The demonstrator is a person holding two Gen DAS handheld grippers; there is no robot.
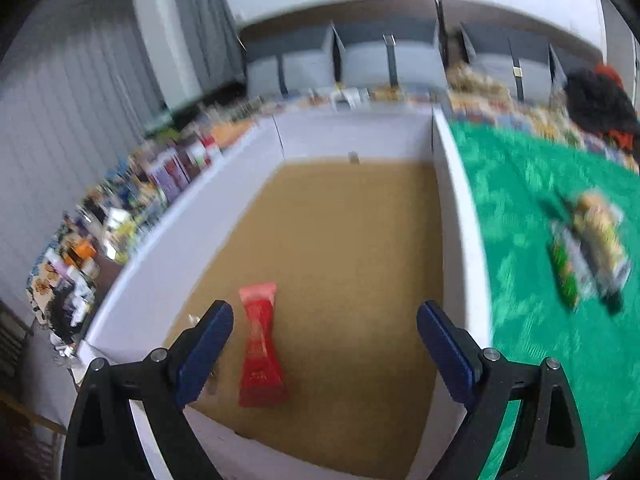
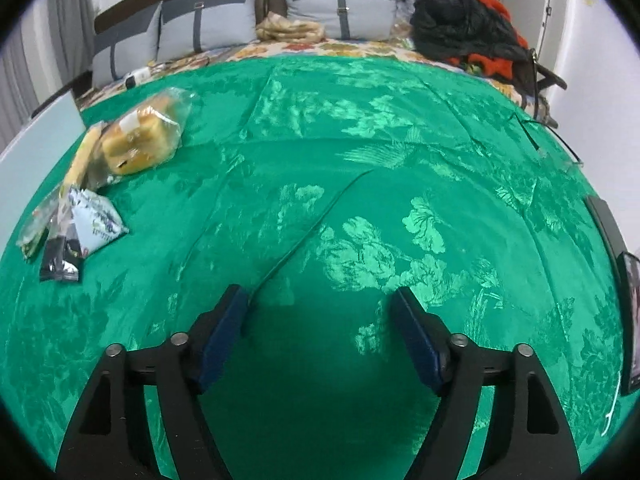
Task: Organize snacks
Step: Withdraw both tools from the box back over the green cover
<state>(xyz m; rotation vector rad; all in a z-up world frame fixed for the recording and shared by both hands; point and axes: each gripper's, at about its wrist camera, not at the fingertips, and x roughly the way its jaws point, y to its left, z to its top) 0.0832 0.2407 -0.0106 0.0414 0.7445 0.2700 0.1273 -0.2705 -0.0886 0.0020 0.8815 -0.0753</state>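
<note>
Both tongs, left tongs (image 1: 325, 354) and right tongs (image 2: 319, 334), wide apart, empty, over green bedspread (image 2: 360, 152) beside white box (image 1: 460, 248).

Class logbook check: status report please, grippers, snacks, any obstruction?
Left gripper open above box, red snack inside. Right gripper open, empty, over green cloth. Snack pile waiting. Nothing in the way.

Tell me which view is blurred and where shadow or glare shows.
Left wrist view: smeared by motion, worst on the snack packets and the clutter at left; the red packet in the box stays fairly readable. Right wrist view: sharp; sheen on the green cloth, a dark shadow under the right gripper. Both bend at the edges.
</note>
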